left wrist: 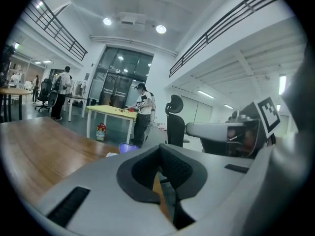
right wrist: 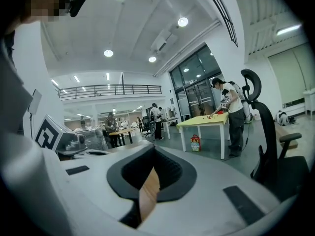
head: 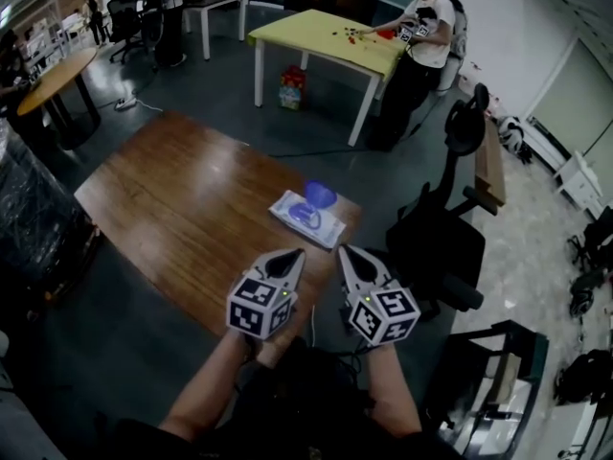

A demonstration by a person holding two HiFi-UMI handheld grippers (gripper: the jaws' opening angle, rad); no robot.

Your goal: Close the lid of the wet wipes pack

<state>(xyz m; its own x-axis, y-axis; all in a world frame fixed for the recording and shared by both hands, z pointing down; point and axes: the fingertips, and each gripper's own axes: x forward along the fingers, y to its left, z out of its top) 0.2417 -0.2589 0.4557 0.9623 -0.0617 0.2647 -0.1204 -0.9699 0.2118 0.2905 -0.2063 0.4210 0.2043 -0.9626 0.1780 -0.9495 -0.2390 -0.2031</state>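
1. I see the wipes pack [head: 305,220] lying flat at the table's [head: 182,199] right corner, its long axis running along the far right edge.
2. Its purple lid [head: 320,195] stands open on the pack's far side, tipped up toward that edge.
3. My left gripper [head: 290,257] and right gripper [head: 348,255] sit side by side over the near edge, both pinched closed on nothing and both pointing at the pack.
4. Only bare wood lies between them and the pack.
5. A black chair [head: 445,228] crowds the right corner; beyond it, a person [head: 421,36] works at a yellow table [head: 316,32].
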